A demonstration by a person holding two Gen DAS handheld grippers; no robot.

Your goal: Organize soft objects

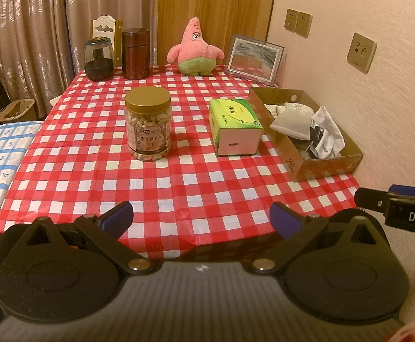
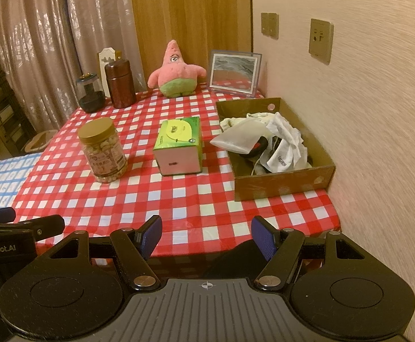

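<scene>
Cardboard box (image 1: 295, 154) marked "361°"

Left wrist view: from the near edge of the table (image 1: 93, 154), angled down and forward; cardboard box (image 1: 292, 154) at 2 o'clock, some way off.
Right wrist view: same edge, further right, same tilt; box (image 2: 281, 188) at 1 o'clock, nearer.
Shared: whole tabletop, nut jar (image 1: 148, 122) (image 2: 102, 151), tissue box (image 1: 235, 125) (image 2: 179, 145).
</scene>
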